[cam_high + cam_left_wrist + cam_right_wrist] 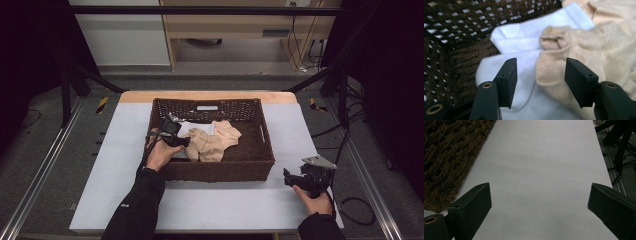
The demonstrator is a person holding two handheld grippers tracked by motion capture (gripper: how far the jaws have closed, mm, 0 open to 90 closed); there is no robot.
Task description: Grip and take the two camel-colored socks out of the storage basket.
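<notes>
A dark wicker basket [215, 170] stands on the white table [220, 205]. Inside it lie a crumpled beige cloth [215, 142] and a white cloth [192, 128] under its left side. My left gripper [186, 141] reaches into the basket's left half. In the left gripper view, that gripper [541, 62] is open just above the cloths. The folded edge of the beige cloth [604, 45] and the white cloth [524, 37] lie between its jaws, untouched by the pads. My right gripper [287, 176] hovers open over the bare table [544, 157], right of the basket's front corner [446, 152].
The basket's woven wall [454, 30] rises close on the left of the left gripper. Metal frame rails and cables [357, 210] run along the floor beside the table's right edge. Bare tabletop lies in front of the basket.
</notes>
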